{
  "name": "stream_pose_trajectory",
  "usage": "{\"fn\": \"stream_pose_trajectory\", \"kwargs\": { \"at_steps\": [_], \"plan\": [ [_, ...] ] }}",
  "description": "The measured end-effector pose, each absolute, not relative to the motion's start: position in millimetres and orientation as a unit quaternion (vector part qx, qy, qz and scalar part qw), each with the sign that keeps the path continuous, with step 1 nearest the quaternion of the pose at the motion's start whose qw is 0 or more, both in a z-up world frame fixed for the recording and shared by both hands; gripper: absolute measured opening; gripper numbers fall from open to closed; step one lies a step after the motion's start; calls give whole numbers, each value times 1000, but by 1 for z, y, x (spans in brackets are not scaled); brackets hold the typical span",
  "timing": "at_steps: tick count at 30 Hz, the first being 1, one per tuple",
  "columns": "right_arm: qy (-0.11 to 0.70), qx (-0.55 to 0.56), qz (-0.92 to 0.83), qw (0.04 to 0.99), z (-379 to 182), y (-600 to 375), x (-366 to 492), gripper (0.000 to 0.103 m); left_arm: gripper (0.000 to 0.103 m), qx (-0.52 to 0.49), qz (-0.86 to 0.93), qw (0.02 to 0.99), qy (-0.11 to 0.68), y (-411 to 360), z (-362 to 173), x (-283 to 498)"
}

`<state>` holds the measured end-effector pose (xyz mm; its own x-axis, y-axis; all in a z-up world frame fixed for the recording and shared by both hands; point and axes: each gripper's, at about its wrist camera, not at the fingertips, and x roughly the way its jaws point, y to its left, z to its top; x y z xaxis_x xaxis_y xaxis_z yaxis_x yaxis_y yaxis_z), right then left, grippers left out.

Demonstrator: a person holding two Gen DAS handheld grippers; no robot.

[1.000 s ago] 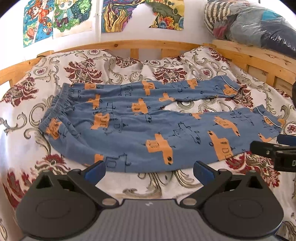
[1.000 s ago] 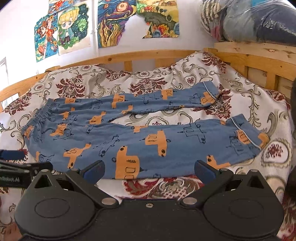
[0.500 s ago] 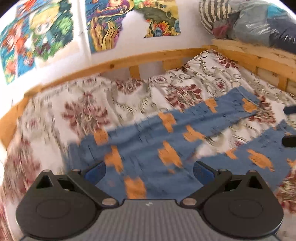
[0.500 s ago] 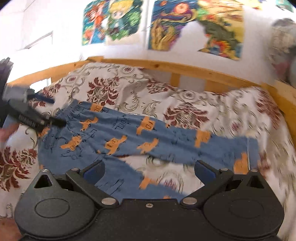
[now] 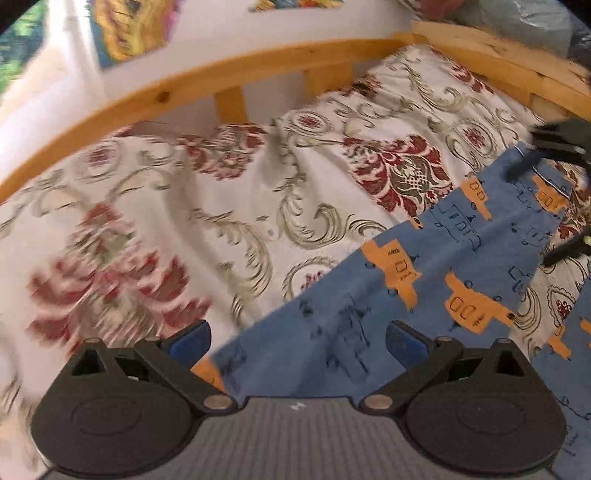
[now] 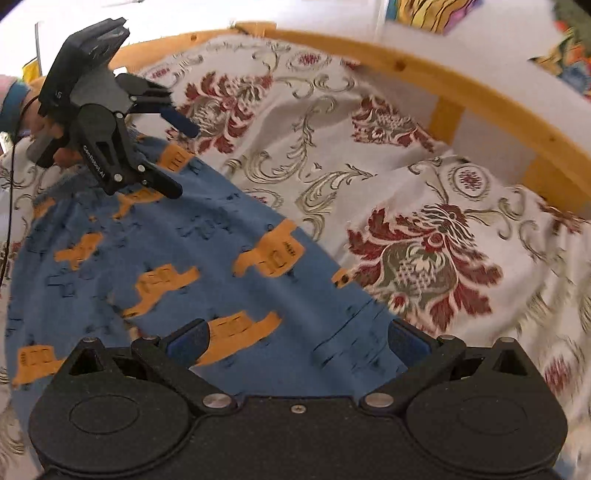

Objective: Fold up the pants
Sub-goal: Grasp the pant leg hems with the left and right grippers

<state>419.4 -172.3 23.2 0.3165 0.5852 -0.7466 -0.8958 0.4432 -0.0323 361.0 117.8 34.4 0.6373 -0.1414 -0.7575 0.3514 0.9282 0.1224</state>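
Nearest the left wrist camera, the left hand-held gripper (image 5: 297, 341) has its blue-padded fingers (image 5: 188, 341) spread wide apart with nothing between them, low over the near edge of the pants (image 5: 424, 288). The right hand-held gripper (image 6: 297, 341) is likewise spread open and empty, above blue cloth at the other end of the garment.

The pants are blue with orange vehicle prints and lie flat on the bed, on a cream bedspread (image 5: 229, 206) patterned with dark red flowers and grey-green scrolls. In the left view one leg runs diagonally from the gripper up to the right, its far edge straight against the bedspread and its piped hem (image 5: 546, 177) near the right border. A strip of bedspread shows between this leg and more blue cloth at the lower right. In the right view the same edge slants from upper left to lower right, with a wide bare stretch of bedspread beyond it.

Farther off, the bedspread rises in soft folds to the wooden bed rail (image 5: 229, 79), which curves round the far side and the right corner. That rail bounds the open room. Behind it are a white wall and the lower edges of coloured posters (image 5: 129, 26).

In the right view the left gripper is seen from the side at upper left, fingers parted and pointing right over the pants near the waist end; a person's hand (image 6: 48, 125) grips it from behind, and a thin dark cable (image 6: 11, 192) hangs beneath. In the left view the right gripper's dark fingers (image 5: 554, 144) enter at the right edge over the hem.
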Motion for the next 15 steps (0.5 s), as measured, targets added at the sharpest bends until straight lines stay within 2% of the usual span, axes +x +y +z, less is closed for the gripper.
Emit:
{"fn": "stream_pose_trajectory", "kwargs": {
  "at_steps": [4, 6, 10, 11, 13, 15],
  "plan": [
    [354, -235, 476, 770, 14, -157, 460, 94, 102, 138, -173, 879, 422, 117, 21, 397],
    [363, -235, 477, 765, 8, -154, 476, 89, 98, 142, -179, 874, 428, 117, 15, 409],
    [373, -259, 481, 750, -5, -144, 493, 72, 91, 124, -200, 869, 435, 125, 12, 423],
    [373, -267, 481, 747, -8, -143, 495, 66, 86, 120, -206, 866, 439, 127, 12, 426],
    [374, -275, 479, 745, -11, -143, 499, 61, 75, 124, -217, 857, 450, 130, 12, 432],
    [377, -274, 483, 741, -12, -145, 502, 59, 55, 142, -231, 846, 459, 130, 10, 433]
  ]
}}
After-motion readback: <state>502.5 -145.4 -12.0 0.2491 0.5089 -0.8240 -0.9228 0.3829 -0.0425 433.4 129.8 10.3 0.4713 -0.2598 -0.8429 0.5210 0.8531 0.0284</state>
